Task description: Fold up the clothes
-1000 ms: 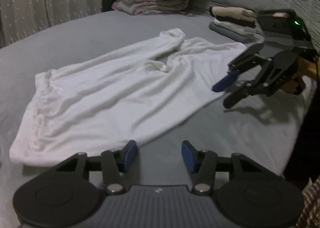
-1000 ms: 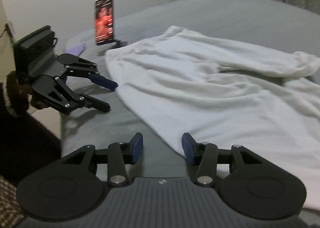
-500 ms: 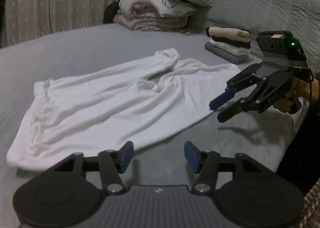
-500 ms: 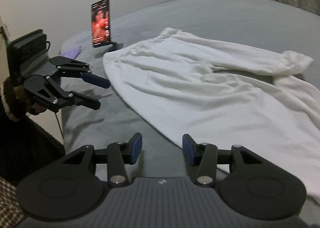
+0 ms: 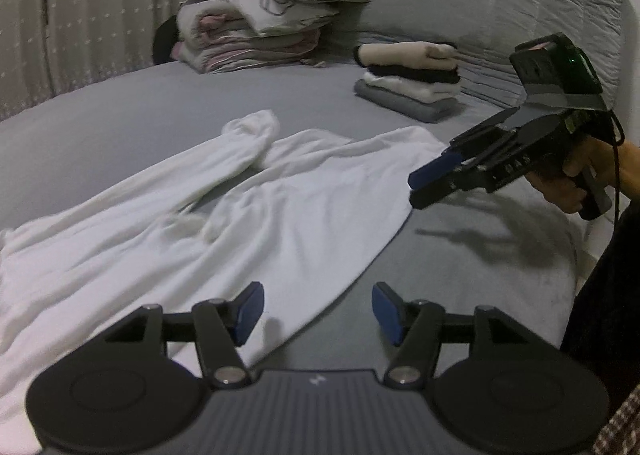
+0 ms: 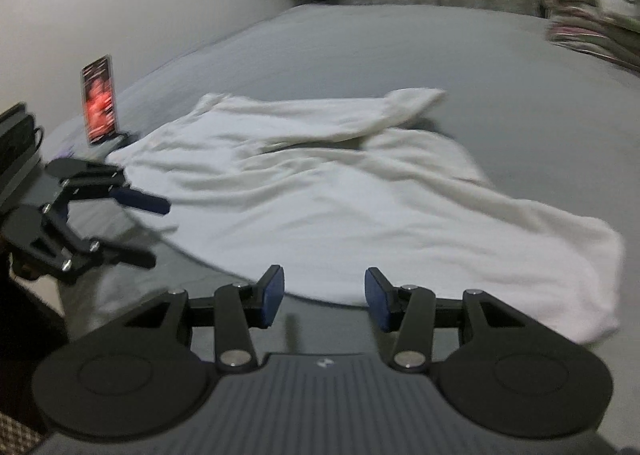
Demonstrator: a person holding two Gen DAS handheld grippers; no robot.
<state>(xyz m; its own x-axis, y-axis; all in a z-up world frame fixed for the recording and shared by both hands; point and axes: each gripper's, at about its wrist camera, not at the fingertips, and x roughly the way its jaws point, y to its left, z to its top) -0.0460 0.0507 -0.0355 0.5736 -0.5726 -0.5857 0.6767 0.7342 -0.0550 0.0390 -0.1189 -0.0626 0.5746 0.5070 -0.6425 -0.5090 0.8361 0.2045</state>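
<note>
White shirt (image 5: 224,223) spread flat on the grey bed (image 5: 120,111), long axis running from 8 o'clock to 2 o'clock in the left view, 1 sleeve (image 5: 240,143) laid across the body toward 12. Not folded small, though 1 sleeve already in; fits a fold just under way or a garment merely smoothed out.

Left gripper (image 5: 318,307) hovering over the near hem edge, fingers spread wide, nothing between them, left pad (image 5: 248,311) above cloth, right pad above bare sheet. Right gripper (image 5: 416,185) out at 3 o'clock, just off the shirt's right corner, jaws parted but narrowly, empty, held by a hand (image 5: 568,179).

From the right view, blurred: right gripper (image 6: 324,297) open and empty at the near edge, shirt (image 6: 360,199) stretching from 9 to 4 o'clock, left gripper (image 6: 152,231) at 9, also parted, beside the far corner.

Both about equally near an edge, 1 per end. Plenty of bare sheet toward 12 for carrying cloth over. Stack (image 5: 408,83) at 1 o'clock and phone (image 6: 98,99) at 10 well apart, out of the way.
</note>
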